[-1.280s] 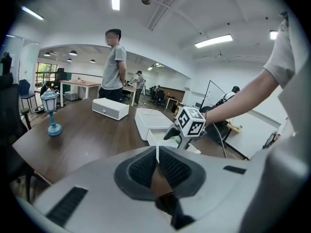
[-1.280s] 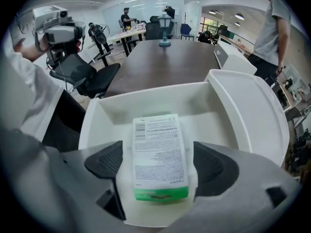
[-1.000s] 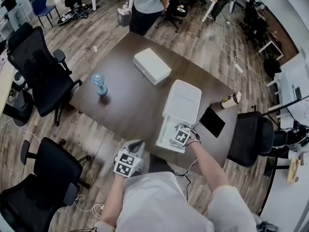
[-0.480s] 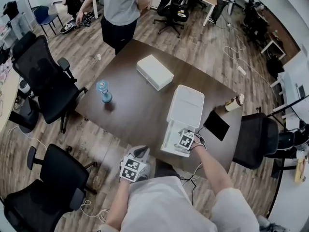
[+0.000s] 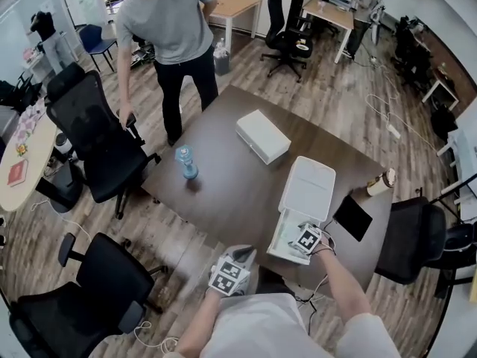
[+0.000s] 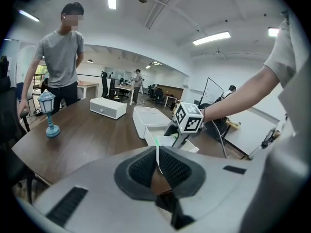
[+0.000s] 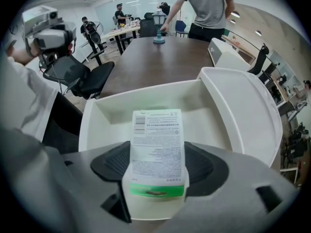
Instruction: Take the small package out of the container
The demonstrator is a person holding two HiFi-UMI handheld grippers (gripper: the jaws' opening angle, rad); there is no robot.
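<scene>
Closing has just been carried out by the right gripper (image 5: 301, 245): its jaws are clamped on the small package (image 7: 156, 149), held above the floor of the open container (image 7: 97, 118) at 5 o'clock on the worktop (image 5: 231, 192). Its forearm is angled steeply downward. A standing person (image 5: 168, 28) has moved to 11 o'clock. At 6 o'clock, off the worktop, the left gripper (image 5: 240, 259) is clenched and empty.

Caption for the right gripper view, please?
Right gripper, jaws just closed, grips the small package at the open white container.
</scene>
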